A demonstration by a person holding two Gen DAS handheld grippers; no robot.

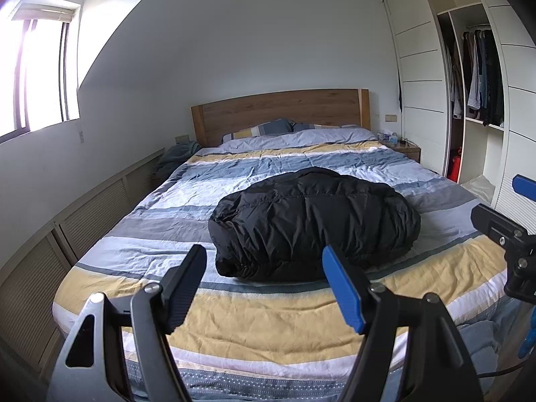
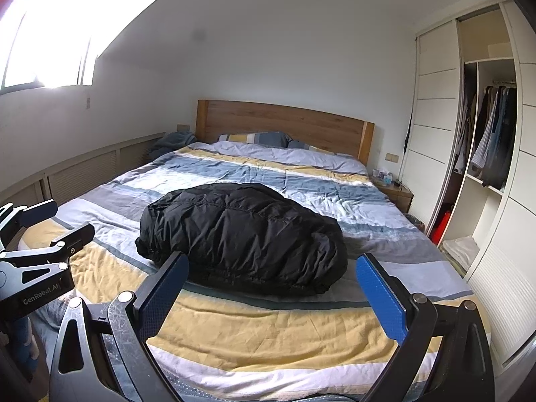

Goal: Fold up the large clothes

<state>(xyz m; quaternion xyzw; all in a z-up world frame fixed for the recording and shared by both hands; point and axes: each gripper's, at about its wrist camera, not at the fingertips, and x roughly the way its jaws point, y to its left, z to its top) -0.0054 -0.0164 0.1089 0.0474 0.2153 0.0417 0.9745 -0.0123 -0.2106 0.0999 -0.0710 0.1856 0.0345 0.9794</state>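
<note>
A black puffer jacket (image 1: 311, 221) lies bundled in a rounded heap on the middle of the striped bed cover (image 1: 268, 318); it also shows in the right wrist view (image 2: 241, 234). My left gripper (image 1: 264, 261) is open and empty, held above the foot of the bed, short of the jacket. My right gripper (image 2: 273, 268) is open and empty, also short of the jacket's near edge. The right gripper shows at the right edge of the left wrist view (image 1: 499, 207), and the left gripper at the left edge of the right wrist view (image 2: 63, 221).
A wooden headboard (image 1: 281, 110) and pillows (image 1: 268, 129) are at the far end. A bedside table (image 2: 393, 194) with small items stands to the right. An open wardrobe (image 2: 485, 154) with hanging clothes is on the right. A window (image 1: 37, 73) and low cabinets (image 1: 83, 214) are on the left.
</note>
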